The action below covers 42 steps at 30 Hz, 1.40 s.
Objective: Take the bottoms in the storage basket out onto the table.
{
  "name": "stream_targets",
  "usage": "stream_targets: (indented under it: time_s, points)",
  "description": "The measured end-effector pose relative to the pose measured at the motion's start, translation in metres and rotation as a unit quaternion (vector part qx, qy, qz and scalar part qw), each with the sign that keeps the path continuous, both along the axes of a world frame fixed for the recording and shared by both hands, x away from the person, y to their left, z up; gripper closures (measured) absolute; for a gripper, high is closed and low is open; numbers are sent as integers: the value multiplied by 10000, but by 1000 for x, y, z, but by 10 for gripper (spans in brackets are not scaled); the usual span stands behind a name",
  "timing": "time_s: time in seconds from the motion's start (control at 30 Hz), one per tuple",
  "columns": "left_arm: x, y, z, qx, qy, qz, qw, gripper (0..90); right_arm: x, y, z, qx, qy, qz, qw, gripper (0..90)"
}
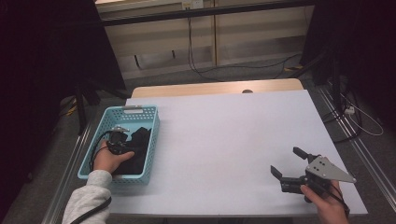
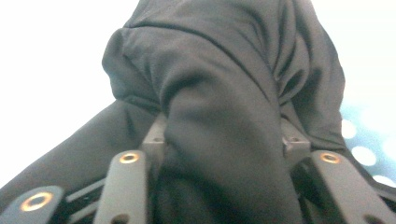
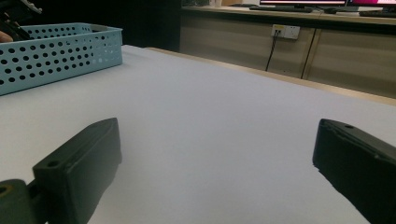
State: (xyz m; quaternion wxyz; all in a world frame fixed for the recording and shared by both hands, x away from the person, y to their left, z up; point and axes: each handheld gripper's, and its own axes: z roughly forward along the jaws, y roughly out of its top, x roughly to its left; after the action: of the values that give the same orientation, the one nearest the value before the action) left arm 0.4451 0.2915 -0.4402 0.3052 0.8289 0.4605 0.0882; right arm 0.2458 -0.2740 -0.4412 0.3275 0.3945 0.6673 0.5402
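Here, left gripper [image 1: 122, 140] seen lowered inside blue basket [image 1: 152, 140] at table's left edge, jaws drawn partway together around fold of black cloth [image 2: 224, 107]; cloth bunched between pads, apparently pinched. Cloth heaped within basket, directly under and ahead of left gripper, no clear long axis. Right of basket, white table [image 1: 224, 140] bare. Far from basket, right gripper [image 1: 288, 163] held low over table, jaws spread wide, nothing held. Left hand judged nearer for lift.
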Motion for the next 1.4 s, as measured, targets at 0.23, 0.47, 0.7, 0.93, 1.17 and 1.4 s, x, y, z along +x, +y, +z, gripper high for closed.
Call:
stream_targets:
  time_s: [0.23, 0.47, 0.7, 0.93, 1.17, 1.4]
  points:
    - [0, 3, 0, -247, 161, 72, 9995, 656, 1, 0, 0, -6, 11, -8, 10000, 4]
    - [2, 3, 2, -358, 303, 285, 9985, 706, 1, 1, 0, -9, 15, 2, 10000, 4]
    - [9, 10, 18, -383, 342, 574, 9970, 733, 2, 1, 0, -2, 5, 5, 10000, 4]
    - [14, 24, 49, -695, -12, 933, 9932, 754, 2, 0, 0, 3, -2, 5, 10000, 4]
    - [15, 24, 78, -812, -329, 932, 9918, 757, 1, 0, 0, 0, -7, 7, 10000, 3]
    - [21, 24, 85, -779, -561, 1050, 9898, 757, 1, 1, 0, 2, -2, 19, 10000, 4]
